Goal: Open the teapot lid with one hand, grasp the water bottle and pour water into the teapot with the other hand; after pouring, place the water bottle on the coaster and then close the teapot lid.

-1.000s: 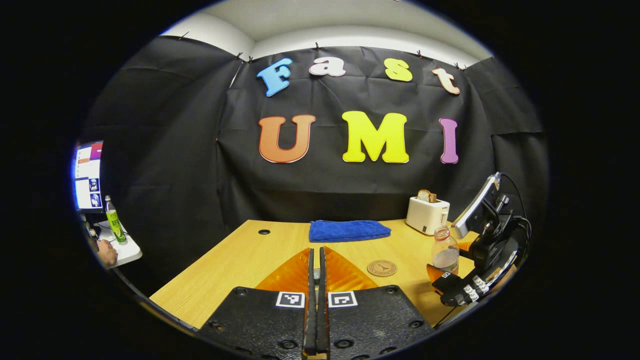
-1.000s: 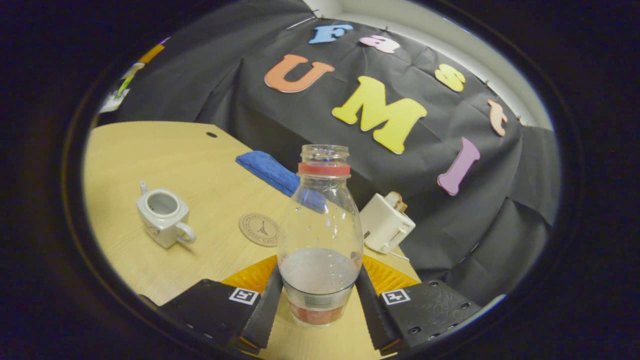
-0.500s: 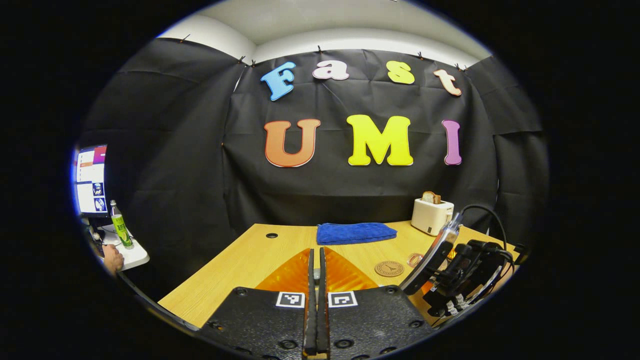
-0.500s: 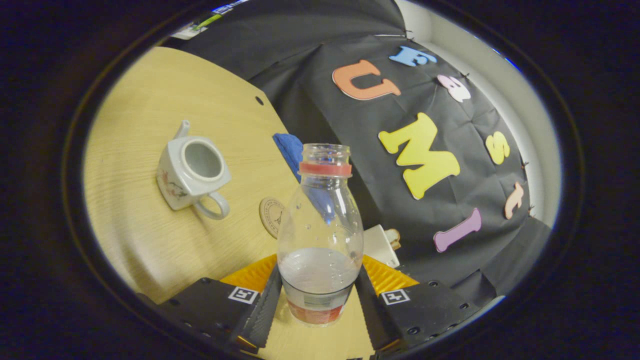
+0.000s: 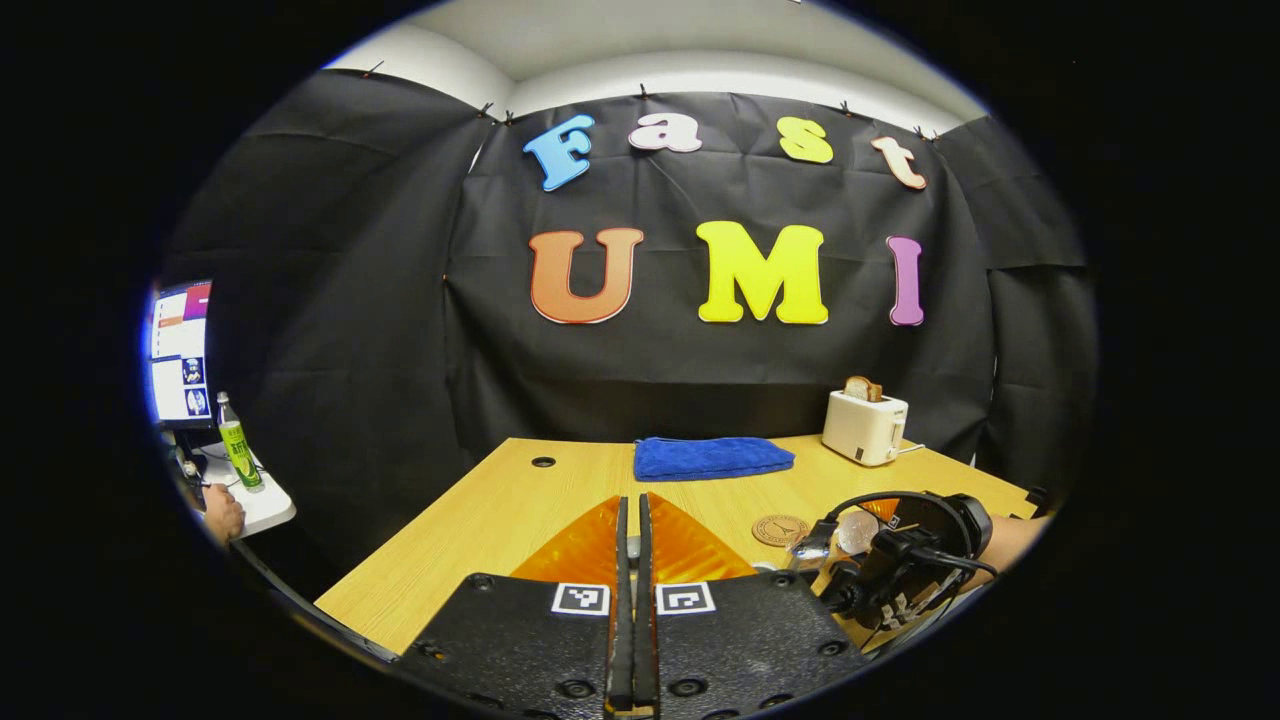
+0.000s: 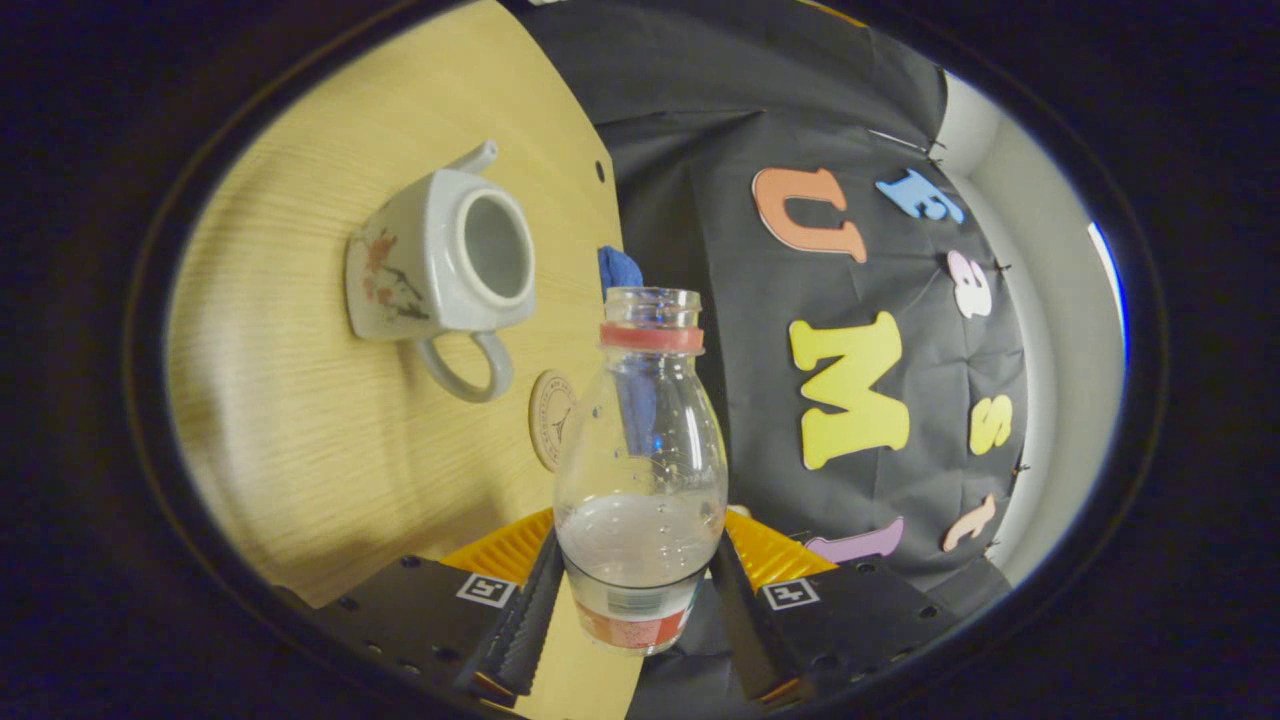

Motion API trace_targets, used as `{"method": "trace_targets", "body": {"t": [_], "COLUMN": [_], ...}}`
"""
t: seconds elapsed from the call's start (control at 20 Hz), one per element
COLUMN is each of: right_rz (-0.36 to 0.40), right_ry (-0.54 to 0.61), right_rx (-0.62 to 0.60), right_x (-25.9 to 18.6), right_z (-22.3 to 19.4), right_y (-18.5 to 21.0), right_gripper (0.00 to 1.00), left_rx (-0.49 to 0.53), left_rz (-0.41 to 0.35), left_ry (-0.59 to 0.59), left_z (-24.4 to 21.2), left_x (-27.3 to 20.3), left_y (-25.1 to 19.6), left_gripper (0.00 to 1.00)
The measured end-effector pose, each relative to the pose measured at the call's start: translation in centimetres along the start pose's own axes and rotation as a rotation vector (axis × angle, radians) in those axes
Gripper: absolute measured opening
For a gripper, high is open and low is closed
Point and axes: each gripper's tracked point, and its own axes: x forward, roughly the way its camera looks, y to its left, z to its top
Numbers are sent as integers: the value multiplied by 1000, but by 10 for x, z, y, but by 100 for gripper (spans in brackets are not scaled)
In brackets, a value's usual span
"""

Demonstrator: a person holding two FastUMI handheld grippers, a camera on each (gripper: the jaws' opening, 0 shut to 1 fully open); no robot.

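Teapot [image 6: 440, 255]: on tabletop [image 6: 300, 430], lid off | Bottle [image 6: 641, 470]: clamped in right gripper [image 6: 640, 610] jaws, tilted teapotward | Left gripper [image 5: 630, 600]: jaws closed, contents indiscernible | Left: pouring, coaster [image 6: 551, 405], relidding.

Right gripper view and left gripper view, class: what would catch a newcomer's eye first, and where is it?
In the right gripper view, a clear water bottle with no cap stands front and centre, the right gripper shut on its base, jaws pressing both sides. Upper left sits the white teapot, lid off, on the wooden table. In the left gripper view, a blue towel and a white toaster line the table's far edge.
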Motion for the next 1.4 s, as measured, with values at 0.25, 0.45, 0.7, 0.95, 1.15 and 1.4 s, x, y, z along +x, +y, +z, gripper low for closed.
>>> {"method": "trace_targets", "body": {"t": [0.25,0.45,0.7,0.95,1.15,1.4], "right_rz": [-52,-80,-114,-162,-212,-240], "right_ry": [-55,-52,-52,-81,-90,-107], "right_rx": [-136,-214,-302,-386,-438,-468], "right_x": [1,2,3,-2,1,1], "right_z": [12,14,13,21,23,27], "right_y": [-5,-9,-20,-32,-44,-49], "right_gripper": [74,75,76,74,74,75], "left_rx": [31,41,39,44,48,58], "left_rz": [-21,-21,-21,-19,-17,-22], "left_ry": [-5,-17,-4,1,0,8], "left_z": [3,6,2,1,1,-3], "left_x": [-2,-4,-2,-1,0,0], "left_y": [-11,-10,-9,-8,-8,-9], "left_gripper": [3,3,3,3,3,3]}}
